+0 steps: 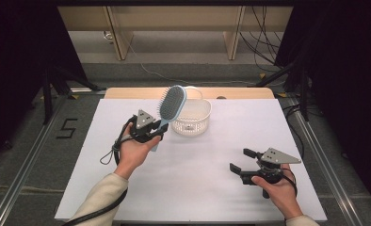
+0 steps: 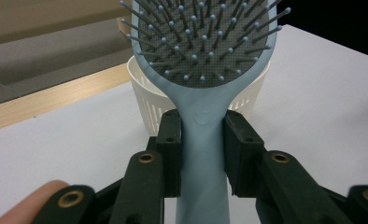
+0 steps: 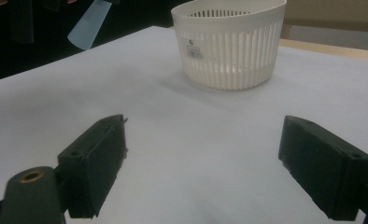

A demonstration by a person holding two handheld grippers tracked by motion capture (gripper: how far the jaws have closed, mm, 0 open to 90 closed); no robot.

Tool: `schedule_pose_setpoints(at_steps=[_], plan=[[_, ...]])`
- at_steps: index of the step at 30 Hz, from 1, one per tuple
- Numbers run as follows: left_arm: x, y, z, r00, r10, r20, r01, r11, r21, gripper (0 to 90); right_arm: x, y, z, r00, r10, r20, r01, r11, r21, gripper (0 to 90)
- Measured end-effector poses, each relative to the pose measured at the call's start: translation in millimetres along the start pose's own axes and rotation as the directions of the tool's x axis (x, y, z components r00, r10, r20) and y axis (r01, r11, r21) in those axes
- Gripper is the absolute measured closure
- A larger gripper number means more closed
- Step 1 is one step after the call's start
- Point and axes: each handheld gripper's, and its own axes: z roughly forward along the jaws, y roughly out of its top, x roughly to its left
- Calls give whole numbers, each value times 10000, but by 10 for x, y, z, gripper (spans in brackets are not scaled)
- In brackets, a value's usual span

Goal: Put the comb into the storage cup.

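A light blue hairbrush [image 1: 170, 104] with grey bristles is held up off the table, head tilted toward the white slatted basket [image 1: 195, 123]. My left gripper [image 1: 159, 128] is shut on its handle; in the left gripper view both pads press the handle [image 2: 203, 154] just under the bristle head [image 2: 204, 42], with the basket [image 2: 147, 105] right behind. My right gripper [image 1: 239, 161] rests at the table's right front, jaws wide apart with nothing between them. In the right gripper view, bare table lies in the gap of the right gripper [image 3: 201, 163] and the basket [image 3: 229, 44] stands farther off.
The white table sheet [image 1: 197, 188] covers the work area, with a wooden strip [image 1: 240, 92] along its far edge. Cables [image 1: 263, 47] lie on the floor beyond. The brush handle's end [image 3: 89, 30] shows at the top left of the right gripper view.
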Motion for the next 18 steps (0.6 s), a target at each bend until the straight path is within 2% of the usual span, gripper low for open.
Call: schedule_pose_setpoints(at_steps=[18], plan=[[-21, 36, 51, 10000, -34, 58, 35, 9999, -135, 698, 7, 0, 0, 10000, 11, -20, -11, 10000, 16, 159]])
